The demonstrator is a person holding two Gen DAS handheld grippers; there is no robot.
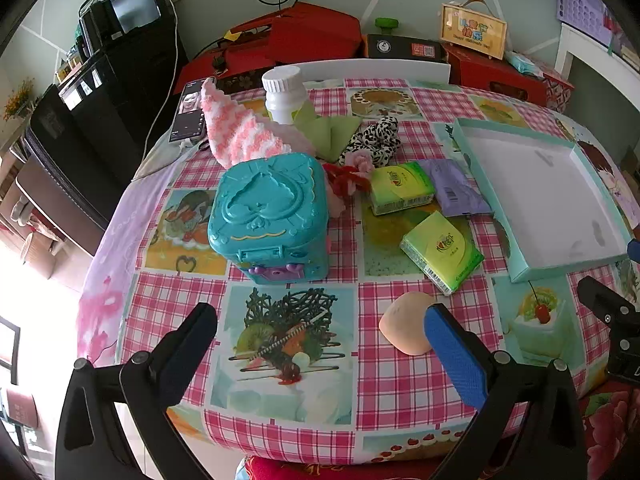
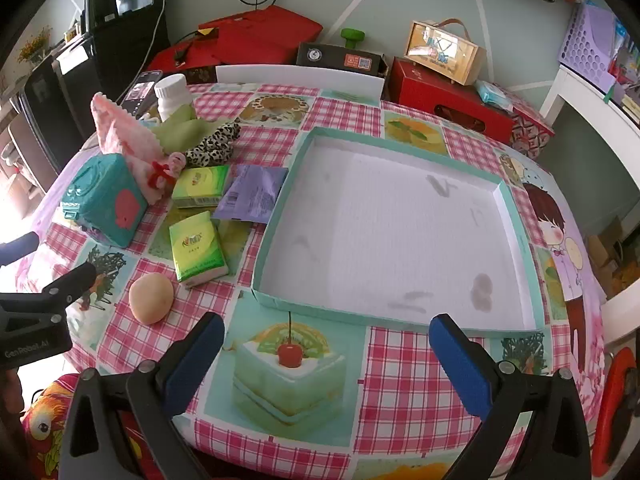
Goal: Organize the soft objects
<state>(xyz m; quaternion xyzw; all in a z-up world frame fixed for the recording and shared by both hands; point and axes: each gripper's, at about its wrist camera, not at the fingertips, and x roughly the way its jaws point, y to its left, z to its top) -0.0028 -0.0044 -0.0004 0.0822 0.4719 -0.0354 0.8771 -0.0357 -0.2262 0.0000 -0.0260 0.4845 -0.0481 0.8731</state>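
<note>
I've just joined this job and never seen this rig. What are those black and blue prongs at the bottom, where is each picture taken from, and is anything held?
Each picture comes from a camera on a hand-held gripper, looking along its two blue-padded fingers. The left gripper and right gripper are both open and hold nothing. On the checked tablecloth lie an empty teal tray, a teal toy box, two green tissue packs, a purple packet, a peach-coloured sponge and a pile of cloths.

A peach-coloured soft sponge (image 2: 151, 298) lies near two green tissue packs (image 2: 198, 249), a purple packet (image 2: 252, 194), pink knit cloth (image 1: 236, 128) and spotted scrunchie (image 1: 376, 136), beside a shallow mint-rimmed tray (image 2: 280, 216).
</note>
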